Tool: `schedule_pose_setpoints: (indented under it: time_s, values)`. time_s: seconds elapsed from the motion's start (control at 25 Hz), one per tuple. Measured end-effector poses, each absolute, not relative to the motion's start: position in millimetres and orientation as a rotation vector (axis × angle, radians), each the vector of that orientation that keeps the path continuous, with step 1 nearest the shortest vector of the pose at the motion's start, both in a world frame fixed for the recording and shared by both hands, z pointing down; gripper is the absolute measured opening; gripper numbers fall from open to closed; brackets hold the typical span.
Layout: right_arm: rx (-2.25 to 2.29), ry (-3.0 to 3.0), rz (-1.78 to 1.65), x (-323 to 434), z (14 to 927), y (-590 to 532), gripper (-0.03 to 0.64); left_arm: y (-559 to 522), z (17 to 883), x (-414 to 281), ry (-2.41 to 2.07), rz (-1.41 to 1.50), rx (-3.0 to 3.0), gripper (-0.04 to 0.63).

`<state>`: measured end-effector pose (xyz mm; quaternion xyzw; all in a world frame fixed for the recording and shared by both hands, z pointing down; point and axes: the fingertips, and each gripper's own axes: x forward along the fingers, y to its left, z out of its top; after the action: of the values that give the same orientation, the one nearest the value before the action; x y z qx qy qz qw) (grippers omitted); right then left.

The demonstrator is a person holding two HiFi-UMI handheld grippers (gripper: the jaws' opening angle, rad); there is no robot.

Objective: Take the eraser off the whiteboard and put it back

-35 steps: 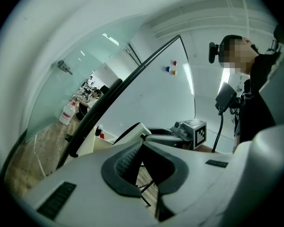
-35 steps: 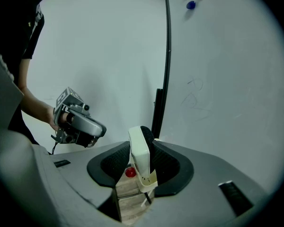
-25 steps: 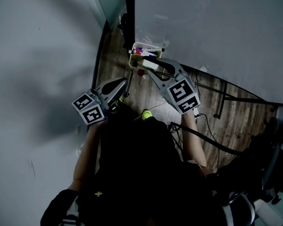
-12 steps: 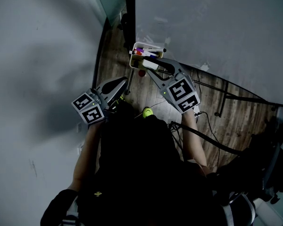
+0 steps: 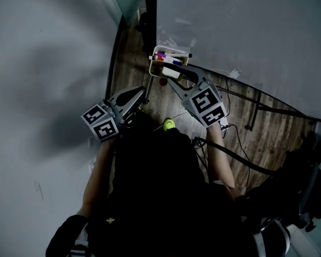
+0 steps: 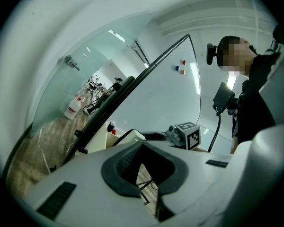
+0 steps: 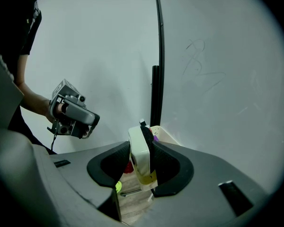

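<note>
The eraser (image 5: 170,73) (image 7: 139,154), a white block with a dark felt side, stands on edge between the pads of my right gripper (image 5: 172,77) (image 7: 141,163), which is shut on it. It hangs just in front of a small white tray box (image 5: 169,58) (image 7: 164,134) of markers at the lower corner of the whiteboard (image 5: 246,31) (image 7: 217,79). My left gripper (image 5: 138,95) (image 6: 142,148) is held to the left, apart from the board. Its tips meet and nothing is in them.
A black upright post (image 5: 150,15) (image 7: 156,93) runs along the board's left edge. Below lie a wooden floor with cables (image 5: 230,138), the stand's metal legs (image 5: 257,108), a small red thing (image 5: 163,82) and a yellow-green thing (image 5: 168,124). A pale wall (image 5: 43,63) fills the left.
</note>
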<state>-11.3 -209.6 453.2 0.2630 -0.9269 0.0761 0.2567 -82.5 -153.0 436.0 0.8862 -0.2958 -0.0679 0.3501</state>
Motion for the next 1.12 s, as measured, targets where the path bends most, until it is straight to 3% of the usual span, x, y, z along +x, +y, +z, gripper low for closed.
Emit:
schedule_pose_setpoints:
  time_s: [1.12]
  values:
    - [0.719,-2.465,0.261,-16,491,-213,0.152,-144,457,-95,-0.767,-0.114,2.232,0.017]
